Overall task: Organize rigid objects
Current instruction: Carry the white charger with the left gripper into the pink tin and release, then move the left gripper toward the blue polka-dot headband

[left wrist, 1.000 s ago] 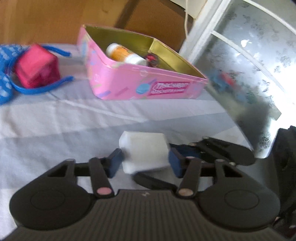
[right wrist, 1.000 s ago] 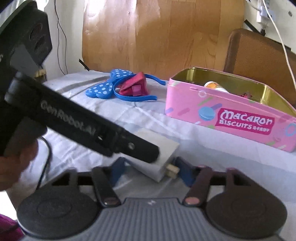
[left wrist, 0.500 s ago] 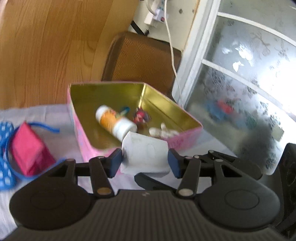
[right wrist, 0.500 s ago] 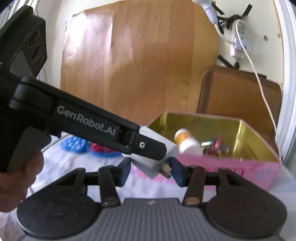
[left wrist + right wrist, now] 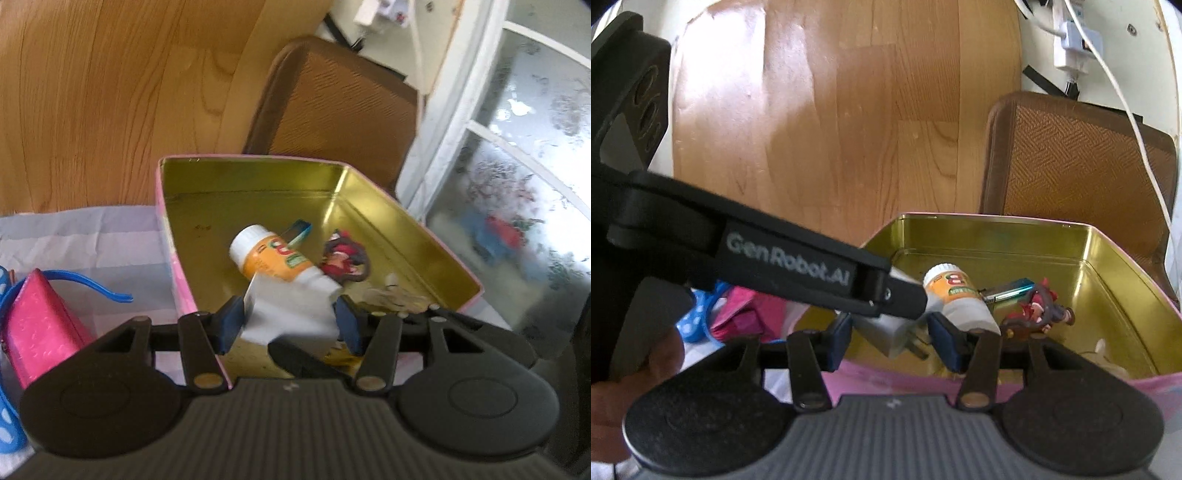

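Both grippers (image 5: 290, 325) (image 5: 894, 338) clamp white charger (image 5: 291, 310) over tin (image 5: 369, 195); prongs, apparently, only in right view.

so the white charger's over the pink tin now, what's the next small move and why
Probably lower it a little, then open both grippers. The white charger, held by the left gripper and right gripper, hangs over the tin beside the bottle.

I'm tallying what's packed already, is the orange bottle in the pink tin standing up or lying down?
Lying down. The orange bottle rests on its side on the floor of the pink tin, white cap toward the far wall, beside a small red figure.
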### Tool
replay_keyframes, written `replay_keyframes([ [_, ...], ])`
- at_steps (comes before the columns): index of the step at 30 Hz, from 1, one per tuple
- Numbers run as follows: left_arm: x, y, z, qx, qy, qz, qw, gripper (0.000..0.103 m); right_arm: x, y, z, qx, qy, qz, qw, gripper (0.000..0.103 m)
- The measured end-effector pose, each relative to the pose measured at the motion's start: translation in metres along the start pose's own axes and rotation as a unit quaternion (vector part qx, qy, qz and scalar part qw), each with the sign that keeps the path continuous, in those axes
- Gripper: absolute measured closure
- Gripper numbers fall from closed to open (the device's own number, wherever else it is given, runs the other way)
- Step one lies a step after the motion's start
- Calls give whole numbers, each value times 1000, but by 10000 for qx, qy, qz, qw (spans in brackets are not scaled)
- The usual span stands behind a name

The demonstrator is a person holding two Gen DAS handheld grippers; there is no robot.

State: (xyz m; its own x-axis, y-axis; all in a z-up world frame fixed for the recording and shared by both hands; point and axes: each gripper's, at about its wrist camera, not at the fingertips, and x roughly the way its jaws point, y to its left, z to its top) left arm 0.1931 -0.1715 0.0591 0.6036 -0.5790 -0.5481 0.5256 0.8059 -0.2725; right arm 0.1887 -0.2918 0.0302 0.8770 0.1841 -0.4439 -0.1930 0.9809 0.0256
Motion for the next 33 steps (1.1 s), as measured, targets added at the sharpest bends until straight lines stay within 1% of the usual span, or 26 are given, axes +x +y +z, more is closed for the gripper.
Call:
replay_keyframes([
  [1,6,0,0,19,-23,55,10000,47,5,0,0,-33,-53,-97,9999,56],
  [4,17,-10,-1,438,-155,432,9980,47,19,3,-6,-198,-233,-606,9977,51],
  [5,18,-11,-2,498,-180,508,9973,46,20,-2,-9,-56,-319,-542,9980,48],
  [7,17,-13,-3,533,-239,585,9966,46,19,-9,-15,169,-448,-443,9979,48],
  [11,0,-14,-5,391,-388,467,9974,46,6,-15,-19,245,-631,-411,9969,48],
  [15,-40,-17,-16,393,-672,365,9963,45,-19,-9,-20,318,-840,-302,9955,47],
  [17,-58,-16,-26,338,-777,321,9959,42,-35,-5,-25,399,-944,-230,9945,46],
  [18,-70,-14,-33,280,-842,308,9956,41,-41,-3,-28,441,-970,-204,9941,46],
  [21,-95,-2,-55,118,-870,388,9954,41,-61,3,-41,541,-1025,-140,9932,46],
  [24,-108,15,-78,-53,-712,610,9956,41,-75,11,-49,565,-974,-9,9936,46],
  [26,-114,29,-92,-130,-575,851,9946,41,-80,17,-52,575,-845,166,9946,46],
  [27,-117,37,-100,-162,-522,1036,9931,41,-80,21,-53,591,-763,279,9949,46],
  [29,-122,54,-112,-209,-427,1486,9878,41,-77,32,-55,576,-572,516,9954,46],
  [32,-130,78,-120,-268,-315,2184,9750,41,-69,52,-55,417,-328,689,9962,46],
  [33,-134,87,-122,-317,-316,2363,9707,42,-66,60,-54,347,-240,772,9961,46],
])
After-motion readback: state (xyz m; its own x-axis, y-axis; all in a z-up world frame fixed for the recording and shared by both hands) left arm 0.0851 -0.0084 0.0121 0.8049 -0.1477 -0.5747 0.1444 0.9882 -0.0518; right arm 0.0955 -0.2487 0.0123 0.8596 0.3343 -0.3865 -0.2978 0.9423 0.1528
